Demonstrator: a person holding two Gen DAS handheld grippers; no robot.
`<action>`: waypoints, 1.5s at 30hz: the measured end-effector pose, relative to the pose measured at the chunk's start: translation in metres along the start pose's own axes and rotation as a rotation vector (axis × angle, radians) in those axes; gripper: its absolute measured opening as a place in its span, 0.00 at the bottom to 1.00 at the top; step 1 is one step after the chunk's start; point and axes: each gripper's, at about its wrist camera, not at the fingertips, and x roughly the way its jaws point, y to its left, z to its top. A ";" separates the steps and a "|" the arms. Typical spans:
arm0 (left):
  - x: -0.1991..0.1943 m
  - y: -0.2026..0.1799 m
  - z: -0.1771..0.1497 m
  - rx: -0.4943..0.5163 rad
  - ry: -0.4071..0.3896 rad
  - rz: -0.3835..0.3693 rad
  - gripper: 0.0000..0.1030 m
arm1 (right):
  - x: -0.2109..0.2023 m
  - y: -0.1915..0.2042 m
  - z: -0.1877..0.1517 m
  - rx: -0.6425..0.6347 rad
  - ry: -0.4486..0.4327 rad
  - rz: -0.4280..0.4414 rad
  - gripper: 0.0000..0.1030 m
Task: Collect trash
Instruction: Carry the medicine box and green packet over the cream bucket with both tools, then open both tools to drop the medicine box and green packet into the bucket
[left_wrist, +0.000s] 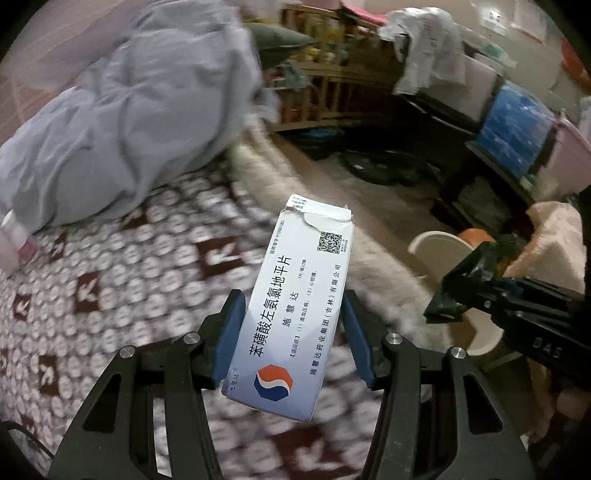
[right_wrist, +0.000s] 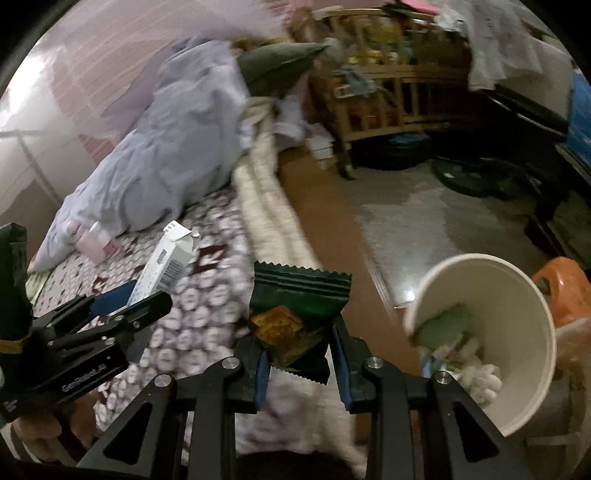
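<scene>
We carry a torn medicine box (left_wrist: 291, 306) clamped in our left tongs (left_wrist: 293, 332) and a green snack wrapper (right_wrist: 295, 317) pinched in our right tongs (right_wrist: 301, 363), both lifted past the bed's (left_wrist: 110, 295) edge toward the white bin (right_wrist: 517, 295), probably to drop together.

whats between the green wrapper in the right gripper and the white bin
Nothing solid. In the right wrist view, only the pale bed edge and brown floor strip show between the green wrapper and the white bin.
</scene>
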 end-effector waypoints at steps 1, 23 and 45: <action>0.002 -0.008 0.002 0.009 0.003 -0.015 0.50 | -0.001 -0.006 -0.001 0.009 0.000 -0.008 0.27; 0.067 -0.133 0.033 0.100 0.129 -0.282 0.52 | -0.014 -0.150 -0.022 0.232 0.013 -0.211 0.27; 0.048 -0.133 0.031 0.124 0.001 -0.161 0.67 | -0.022 -0.153 -0.034 0.288 -0.044 -0.234 0.42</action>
